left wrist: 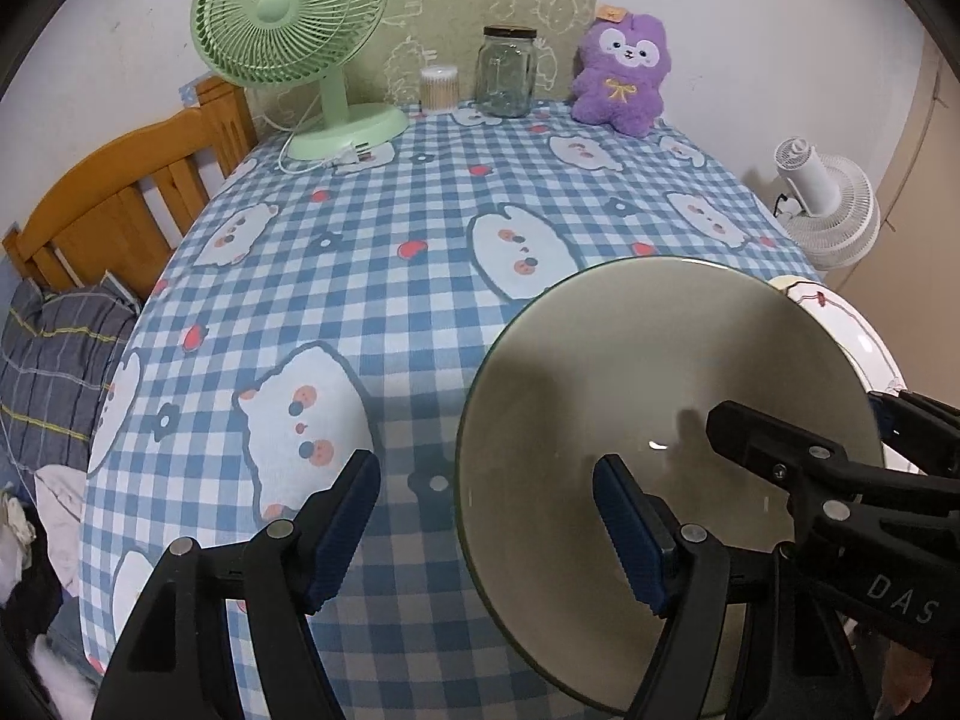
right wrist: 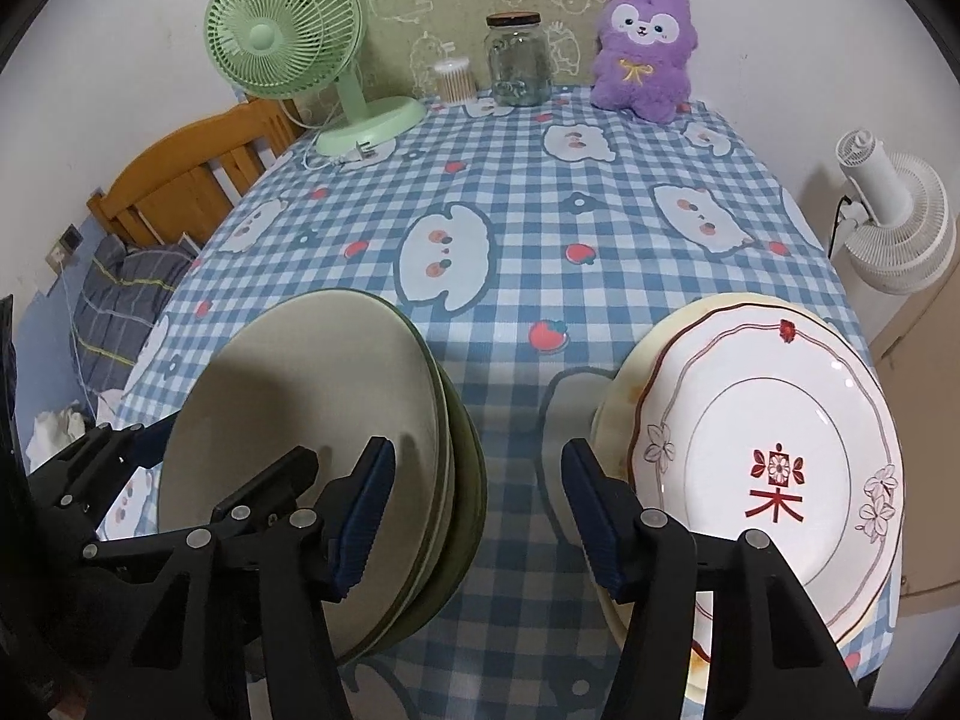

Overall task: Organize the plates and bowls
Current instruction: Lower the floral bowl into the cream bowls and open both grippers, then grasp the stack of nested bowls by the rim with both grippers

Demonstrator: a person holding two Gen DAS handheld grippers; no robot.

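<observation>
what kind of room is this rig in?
Likely a bedroom or small home room, not a kitchen. A wooden bed frame with striped bedding sits beside the table, which has a cartoon checked cloth; a purple plush toy and a green desk fan stand at its back.

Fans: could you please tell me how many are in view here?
2. The green desk fan stands at the table's far left corner. The white fan stands off the table, past its right edge. None seems hidden.
</observation>
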